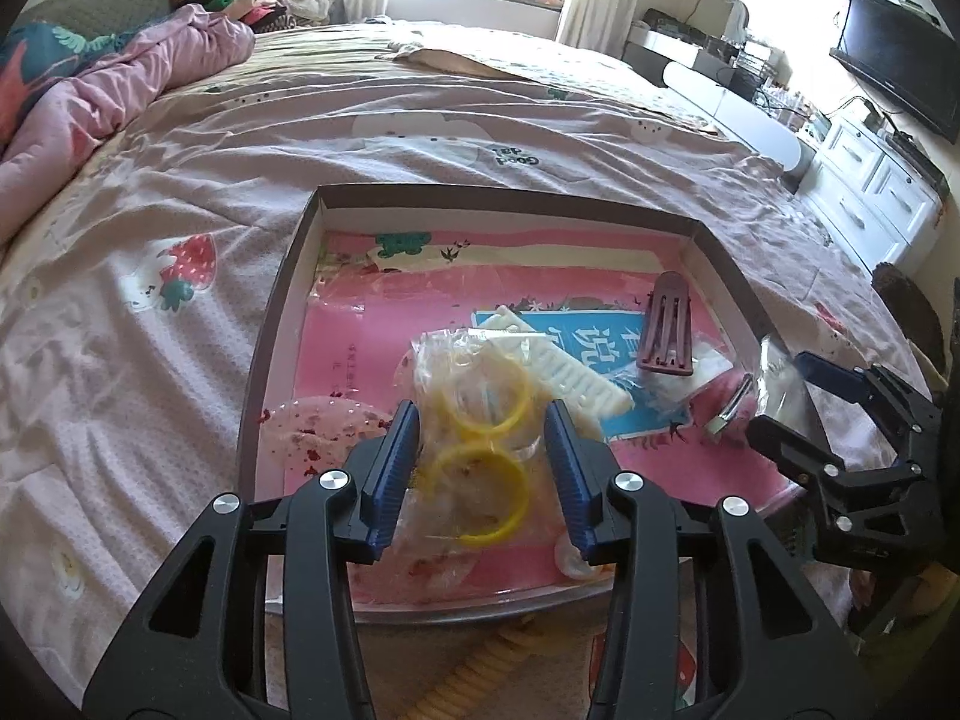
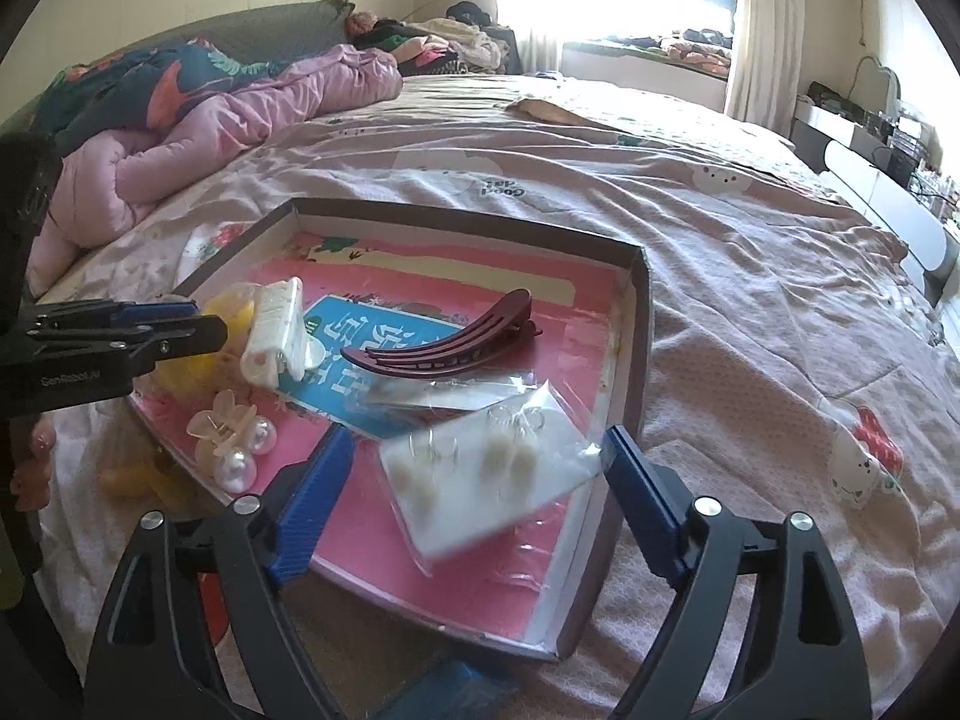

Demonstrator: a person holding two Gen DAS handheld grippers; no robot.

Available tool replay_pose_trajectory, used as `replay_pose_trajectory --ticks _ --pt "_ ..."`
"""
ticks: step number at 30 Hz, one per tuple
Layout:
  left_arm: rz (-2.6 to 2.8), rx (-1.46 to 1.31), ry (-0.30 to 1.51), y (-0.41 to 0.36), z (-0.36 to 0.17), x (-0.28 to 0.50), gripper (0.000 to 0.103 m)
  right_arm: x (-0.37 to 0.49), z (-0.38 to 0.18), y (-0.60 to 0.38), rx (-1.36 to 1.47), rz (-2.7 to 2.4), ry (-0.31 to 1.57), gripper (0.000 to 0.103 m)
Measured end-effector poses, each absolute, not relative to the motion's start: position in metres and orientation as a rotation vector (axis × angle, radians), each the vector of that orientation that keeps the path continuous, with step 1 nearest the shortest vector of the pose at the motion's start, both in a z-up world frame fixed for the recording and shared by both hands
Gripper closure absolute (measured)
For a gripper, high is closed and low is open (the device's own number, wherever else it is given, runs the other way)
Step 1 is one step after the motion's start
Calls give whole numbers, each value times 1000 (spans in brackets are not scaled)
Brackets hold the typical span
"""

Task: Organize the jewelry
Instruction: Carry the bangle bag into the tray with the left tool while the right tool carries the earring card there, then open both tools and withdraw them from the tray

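Observation:
A shallow cardboard tray (image 1: 480,197) with a pink liner lies on the bed. My left gripper (image 1: 482,417) hangs over its near part. A clear bag of yellow rings (image 1: 480,504) lies between the blue pads, and a gap shows at the right pad. My right gripper (image 2: 480,433) stands wide open over the tray's (image 2: 643,312) near right corner, with a blurred clear packet of earrings on a white card (image 2: 486,480) between its fingers. A white hair clip (image 2: 276,330), a maroon hair clip (image 2: 444,343) and a clear claw clip with pearls (image 2: 231,444) lie in the tray.
The bed's pink quilt (image 1: 180,192) spreads all around the tray, with a crumpled pink duvet (image 2: 240,120) at the far left. A white dresser (image 1: 876,192) and a TV (image 1: 894,60) stand at the right. A yellow coil (image 1: 480,669) lies by the tray's near edge. A hand (image 2: 36,462) shows at the left.

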State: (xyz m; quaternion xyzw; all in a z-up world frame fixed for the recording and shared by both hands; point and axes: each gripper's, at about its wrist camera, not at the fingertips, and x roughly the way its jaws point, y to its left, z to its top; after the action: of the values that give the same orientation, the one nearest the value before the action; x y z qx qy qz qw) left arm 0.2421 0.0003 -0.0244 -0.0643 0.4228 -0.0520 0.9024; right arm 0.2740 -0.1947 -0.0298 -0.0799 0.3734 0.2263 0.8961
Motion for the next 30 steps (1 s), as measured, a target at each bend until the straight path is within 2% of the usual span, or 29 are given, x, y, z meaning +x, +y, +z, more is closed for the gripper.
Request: replay_pose_trajectory --ticks 7,11,13,19,30 --pt "-113 -137 854 1 -17 232 45 254 -16 -206 -137 462 740 14" --pt "-120 -141 834 3 -9 221 39 241 -11 -209 -132 461 730 12" --pt "-120 -139 827 4 -7 216 33 233 -9 -211 -135 459 725 11" --pt "-119 -146 803 6 3 196 27 213 -2 -214 -141 459 709 11" --pt "-105 -136 794 8 5 166 26 184 -6 -215 -152 469 717 11"
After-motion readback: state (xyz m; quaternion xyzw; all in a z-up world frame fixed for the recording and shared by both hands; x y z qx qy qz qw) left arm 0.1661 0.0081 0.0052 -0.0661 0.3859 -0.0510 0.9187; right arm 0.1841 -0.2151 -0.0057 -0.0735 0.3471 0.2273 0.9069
